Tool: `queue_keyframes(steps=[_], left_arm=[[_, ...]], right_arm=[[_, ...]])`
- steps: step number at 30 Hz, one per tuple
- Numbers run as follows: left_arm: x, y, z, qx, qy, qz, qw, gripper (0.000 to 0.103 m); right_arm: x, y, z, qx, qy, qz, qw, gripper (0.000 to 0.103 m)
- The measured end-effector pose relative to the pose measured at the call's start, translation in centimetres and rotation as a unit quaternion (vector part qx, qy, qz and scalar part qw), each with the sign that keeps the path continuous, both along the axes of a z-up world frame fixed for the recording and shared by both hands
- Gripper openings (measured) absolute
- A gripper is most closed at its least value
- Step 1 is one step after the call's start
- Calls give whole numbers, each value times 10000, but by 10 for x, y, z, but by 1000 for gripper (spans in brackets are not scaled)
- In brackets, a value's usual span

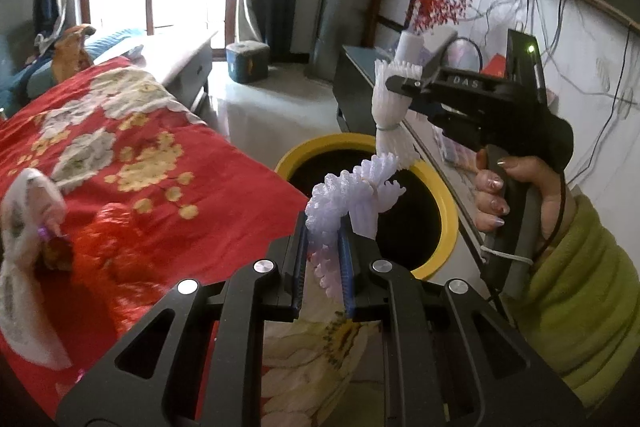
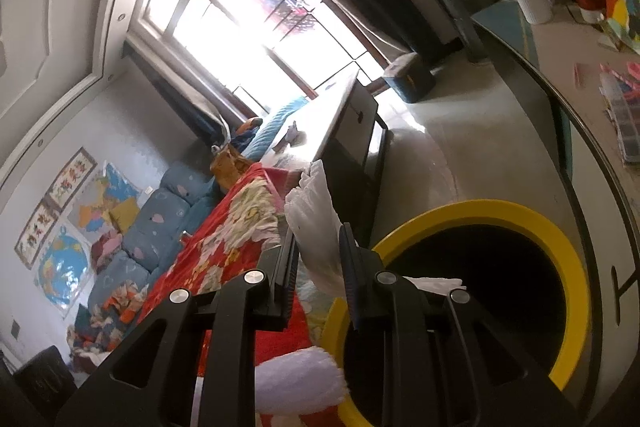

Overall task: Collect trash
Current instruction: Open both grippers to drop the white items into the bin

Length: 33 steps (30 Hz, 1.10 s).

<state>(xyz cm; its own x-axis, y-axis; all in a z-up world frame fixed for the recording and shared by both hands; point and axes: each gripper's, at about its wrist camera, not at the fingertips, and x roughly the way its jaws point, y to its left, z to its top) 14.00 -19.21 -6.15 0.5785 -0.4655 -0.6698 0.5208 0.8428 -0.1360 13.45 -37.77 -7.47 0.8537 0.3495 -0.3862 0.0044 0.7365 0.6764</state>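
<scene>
Holding white foam net in left claw, clenched on it; right claw clamped on second foam net. Both hang over yellow-rimmed bin beside bed, not dropped yet. Nets soft, ribbed, frilly. More litter left on red floral cover.

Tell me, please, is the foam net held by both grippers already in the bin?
Not yet: the foam net hangs above the bin, clamped by the left gripper and right gripper.
</scene>
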Motion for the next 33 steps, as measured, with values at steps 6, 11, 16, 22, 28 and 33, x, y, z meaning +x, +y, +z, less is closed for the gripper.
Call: queue_keyframes(steps=[6, 11, 16, 22, 28, 33], left_arm=[[16, -26, -11, 52, 207, -112, 9997, 13], [23, -28, -11, -205, 224, -97, 9995, 49], [21, -16, -4, -386, 112, 88, 9992, 71], [16, 6, 9, -589, -92, 373, 9975, 86], [7, 26, 25, -682, -370, 623, 9950, 90], [-1, 45, 34, -743, -570, 824, 9922, 92]], right_arm=[[2, -8, -8, 27, 210, -83, 9997, 35], [2, -16, -13, -34, 356, -212, 9991, 48], [2, -8, -15, -323, 431, -175, 9984, 54], [0, 9, -9, -630, 438, -83, 9970, 62], [-2, 28, 0, -743, 294, 129, 9967, 63], [-7, 47, 14, -869, 99, 327, 9956, 67]])
